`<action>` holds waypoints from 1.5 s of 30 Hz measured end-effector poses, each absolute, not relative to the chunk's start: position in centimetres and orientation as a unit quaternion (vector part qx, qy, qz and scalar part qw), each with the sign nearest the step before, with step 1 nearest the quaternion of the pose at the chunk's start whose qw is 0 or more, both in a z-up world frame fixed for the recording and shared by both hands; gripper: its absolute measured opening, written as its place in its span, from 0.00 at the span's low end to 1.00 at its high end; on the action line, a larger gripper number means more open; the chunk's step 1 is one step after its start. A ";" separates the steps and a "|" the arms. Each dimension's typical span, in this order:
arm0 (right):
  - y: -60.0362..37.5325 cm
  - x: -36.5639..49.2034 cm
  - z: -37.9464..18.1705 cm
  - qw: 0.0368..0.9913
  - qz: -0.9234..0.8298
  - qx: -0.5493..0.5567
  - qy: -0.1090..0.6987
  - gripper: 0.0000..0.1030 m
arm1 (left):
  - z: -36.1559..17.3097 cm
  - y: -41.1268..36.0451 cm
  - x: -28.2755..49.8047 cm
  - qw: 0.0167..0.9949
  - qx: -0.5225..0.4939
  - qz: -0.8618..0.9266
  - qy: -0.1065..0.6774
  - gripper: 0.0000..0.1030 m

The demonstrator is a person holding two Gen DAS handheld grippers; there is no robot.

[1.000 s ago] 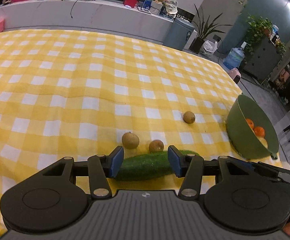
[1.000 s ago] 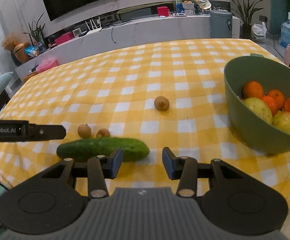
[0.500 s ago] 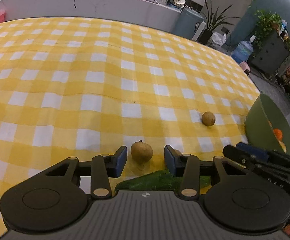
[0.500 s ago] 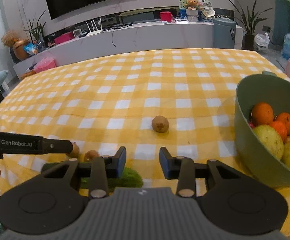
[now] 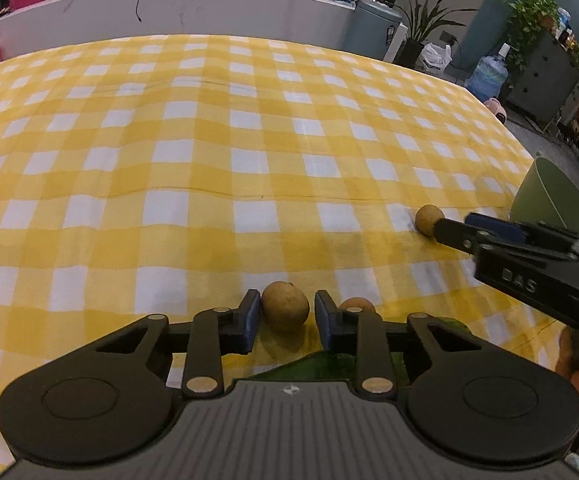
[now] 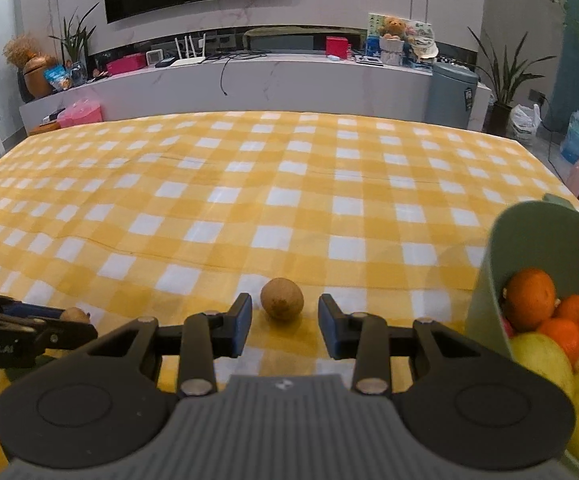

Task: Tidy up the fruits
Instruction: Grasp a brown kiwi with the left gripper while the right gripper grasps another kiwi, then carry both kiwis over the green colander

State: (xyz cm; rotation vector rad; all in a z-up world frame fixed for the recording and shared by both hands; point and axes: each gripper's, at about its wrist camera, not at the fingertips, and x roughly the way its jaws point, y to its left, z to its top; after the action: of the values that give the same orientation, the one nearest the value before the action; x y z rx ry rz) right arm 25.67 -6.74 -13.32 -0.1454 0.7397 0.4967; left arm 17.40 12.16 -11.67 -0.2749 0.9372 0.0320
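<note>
**Both grippers framing brown fruits on the checked cloth**

While the left gripper (image 5: 282, 322) stands with its jaws apart, a small brown fruit (image 5: 284, 306) sits on the cloth between its blue pads (image 5: 250, 320), a sliver of gap showing on each side. At about 5 o'clock from that fruit, a dark green cucumber (image 5: 329, 364) lies under the gripper body, mostly hidden. Just behind the right-hand finger, at 3 o'clock from the fruit, a second small brown fruit (image 5: 356, 304) peeks out.

The right gripper (image 6: 284, 320) is likewise parted, with clear gaps either side of a third brown fruit (image 6: 281, 298), which rests on the cloth just ahead of the fingertips. In the left wrist view this same gripper reaches in from 3 o'clock, its tip against that fruit.

At 3 o'clock in the right wrist view stands the green bowl (image 6: 501, 248), holding oranges (image 6: 529, 298) and yellow-green fruits (image 6: 545, 360). The yellow checked tablecloth (image 6: 289, 184) stretches away toward 12 o'clock.
</note>
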 end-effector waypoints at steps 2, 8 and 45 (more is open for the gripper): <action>-6.3 26.2 -13.8 0.900 0.240 -0.075 0.357 0.34 | -11.7 11.9 17.3 0.885 -0.121 0.015 0.449 0.30; -6.0 27.2 -14.7 0.896 0.244 -0.074 0.365 0.28 | -11.8 12.0 17.2 0.889 -0.118 0.015 0.443 0.28; -23.9 19.0 -5.6 0.953 0.150 -0.028 0.263 0.23 | -2.6 -1.8 20.5 0.908 -0.100 -0.143 0.382 0.27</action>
State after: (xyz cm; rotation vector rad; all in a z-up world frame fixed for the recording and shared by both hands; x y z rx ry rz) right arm 18.99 -23.85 -5.65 -0.0561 0.5352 0.3039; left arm 20.55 -1.79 -2.56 -0.2057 0.7882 -0.2943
